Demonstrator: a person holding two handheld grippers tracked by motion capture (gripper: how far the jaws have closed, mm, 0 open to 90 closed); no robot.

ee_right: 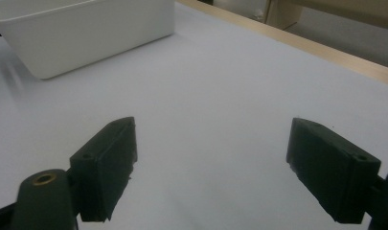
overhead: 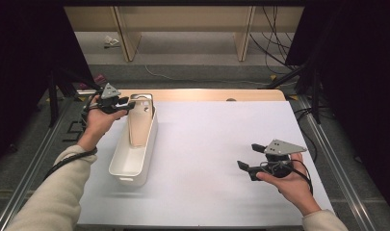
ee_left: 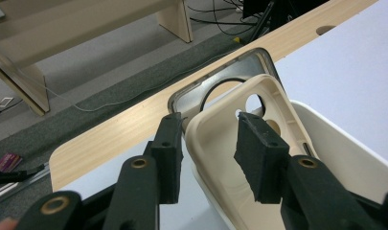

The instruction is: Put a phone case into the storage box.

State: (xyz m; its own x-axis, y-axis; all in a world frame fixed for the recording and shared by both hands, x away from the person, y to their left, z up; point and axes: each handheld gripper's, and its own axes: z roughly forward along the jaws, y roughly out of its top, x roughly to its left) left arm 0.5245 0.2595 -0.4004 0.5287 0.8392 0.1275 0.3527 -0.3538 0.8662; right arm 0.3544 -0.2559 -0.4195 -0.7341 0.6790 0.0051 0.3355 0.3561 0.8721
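Note:
A long white bin point(overhead: 119, 161) stands on the left part of the white tabletop point(overhead: 216, 139). A beige phone case point(overhead: 139, 127) leans inside the bin, hollow side up, and a grey case point(overhead: 144, 99) stands behind it at the far end. My left gripper point(overhead: 130, 103) hovers at that far end. In the left gripper view its jaws straddle the beige case's point(ee_left: 215, 163) left rim; the left gripper point(ee_left: 211, 120) is open, and a gap shows beside the right pad point(ee_left: 258, 158). My right gripper point(overhead: 247, 155) is held low over the bare tabletop, its jaws wide open around nothing.
The table's wooden far edge point(overhead: 207, 95) runs behind the bin. Beyond it are a grey floor, wooden shelf legs point(overhead: 127, 43) and cables point(overhead: 274, 43). Black stands and metal rails flank the table. In the right gripper view the bin point(ee_right: 86, 33) sits at the upper left.

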